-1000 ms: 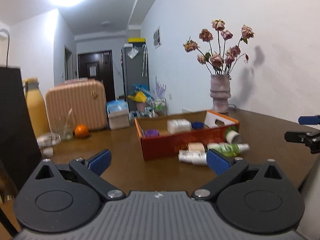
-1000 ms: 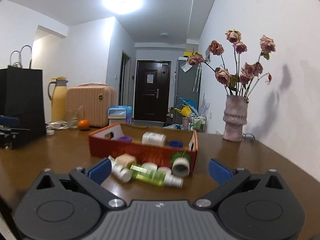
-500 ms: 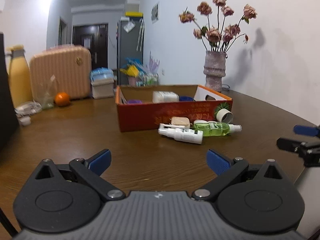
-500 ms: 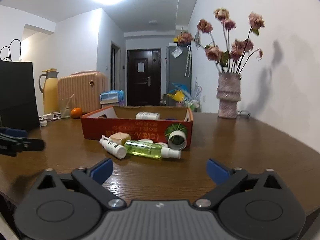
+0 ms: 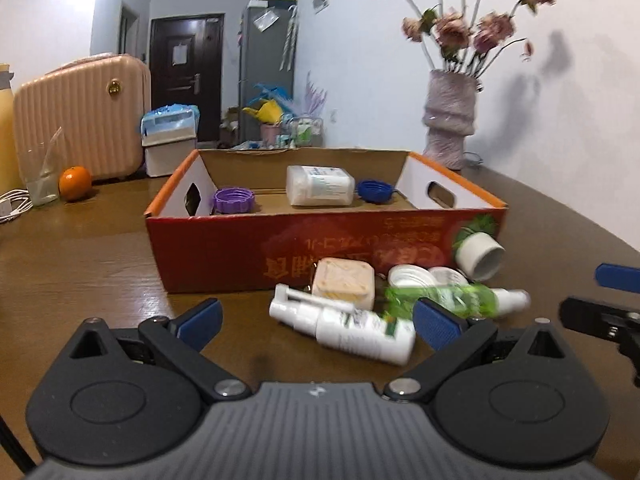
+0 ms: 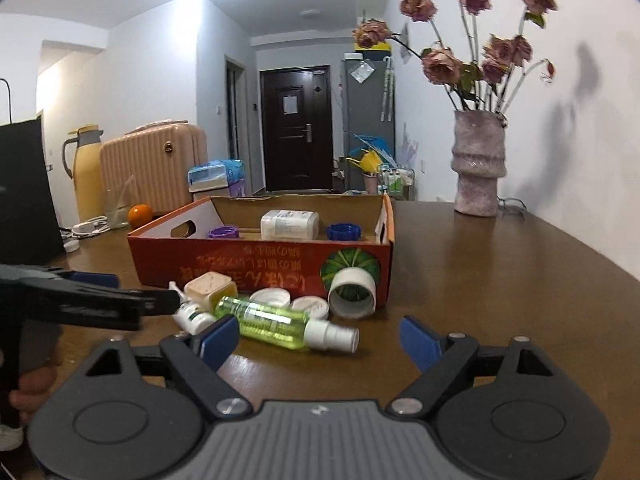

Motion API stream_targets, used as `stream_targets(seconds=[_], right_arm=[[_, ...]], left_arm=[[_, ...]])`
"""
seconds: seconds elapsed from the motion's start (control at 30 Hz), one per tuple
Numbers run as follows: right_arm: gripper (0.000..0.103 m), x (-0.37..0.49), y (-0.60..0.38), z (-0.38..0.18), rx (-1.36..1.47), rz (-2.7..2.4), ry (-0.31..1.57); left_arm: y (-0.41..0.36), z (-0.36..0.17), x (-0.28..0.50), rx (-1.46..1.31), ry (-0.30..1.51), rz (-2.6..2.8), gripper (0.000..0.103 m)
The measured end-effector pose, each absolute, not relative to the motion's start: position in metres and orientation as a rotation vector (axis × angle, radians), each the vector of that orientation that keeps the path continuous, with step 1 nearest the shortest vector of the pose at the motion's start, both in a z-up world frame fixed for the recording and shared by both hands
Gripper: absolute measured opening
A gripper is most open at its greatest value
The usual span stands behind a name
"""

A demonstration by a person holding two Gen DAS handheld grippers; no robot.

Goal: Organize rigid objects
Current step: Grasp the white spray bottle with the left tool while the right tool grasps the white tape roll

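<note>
While both grippers hang low over the brown table (image 5: 100,264), the loose things lie in a cluster against the near wall of the red cardboard box (image 5: 248,256). The left gripper (image 5: 316,322) stands wide apart with nothing pressed between its blue pads; the white spray bottle (image 5: 348,330) lies on its side just ahead of them, its nozzle toward the box. The right gripper (image 6: 316,336) has just been narrowing its jaws, yet they are well apart and grip nothing; the green spray bottle (image 6: 276,322) lies flat between and just beyond its pads, white cap to the right. Behind these bottles sit a beige square case (image 5: 344,278), two white lids (image 6: 292,302) and a white cup (image 6: 352,290) tipped on its side against the box's corner. Inside the box rest a white jar (image 5: 320,185) on its side, a purple lid (image 5: 234,200) and a blue lid (image 5: 375,191). Farther back on the table stand a vase of dried roses (image 6: 478,168), an orange (image 5: 75,177) and a pink ribbed case (image 5: 80,120).
</note>
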State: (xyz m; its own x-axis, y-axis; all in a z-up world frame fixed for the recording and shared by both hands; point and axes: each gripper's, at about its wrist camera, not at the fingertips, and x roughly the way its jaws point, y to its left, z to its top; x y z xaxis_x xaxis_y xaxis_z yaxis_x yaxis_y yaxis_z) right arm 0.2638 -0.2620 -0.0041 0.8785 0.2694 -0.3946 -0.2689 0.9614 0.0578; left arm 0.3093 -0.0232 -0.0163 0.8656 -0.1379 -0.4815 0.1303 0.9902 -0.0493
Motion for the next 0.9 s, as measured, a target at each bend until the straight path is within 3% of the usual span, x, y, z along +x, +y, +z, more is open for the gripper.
stream_targets(seconds=[0.1,0.27,0.73,0.8,0.87,0.9], right_arm=[[0.084,0.285,-0.263,0.0,-0.018,0.294,0.411],[0.07,0.32,-0.263,-0.001,-0.03,0.303,0.436],[0.069,0.383,-0.266,-0.023,0.033,0.29,0.562],[0.062,0.386,-0.268,-0.025,0.051,0.288,0.576],[0.046,0.392,-0.27,-0.028,0.083,0.296,0.595],[0.044,0.394,-0.272,-0.03,0.104,0.305,0.603]], left_arm=[[-0.027,-0.019,0.328,-0.02,0.534,-0.152,0.103],[-0.029,-0.027,0.343,-0.042,0.575,-0.155,0.103],[0.003,-0.032,0.339,-0.062,0.646,-0.148,0.103],[0.007,-0.031,0.334,-0.053,0.639,-0.139,0.101],[0.006,-0.031,0.33,-0.048,0.644,-0.16,0.094],[0.005,-0.032,0.329,-0.048,0.66,-0.183,0.085]])
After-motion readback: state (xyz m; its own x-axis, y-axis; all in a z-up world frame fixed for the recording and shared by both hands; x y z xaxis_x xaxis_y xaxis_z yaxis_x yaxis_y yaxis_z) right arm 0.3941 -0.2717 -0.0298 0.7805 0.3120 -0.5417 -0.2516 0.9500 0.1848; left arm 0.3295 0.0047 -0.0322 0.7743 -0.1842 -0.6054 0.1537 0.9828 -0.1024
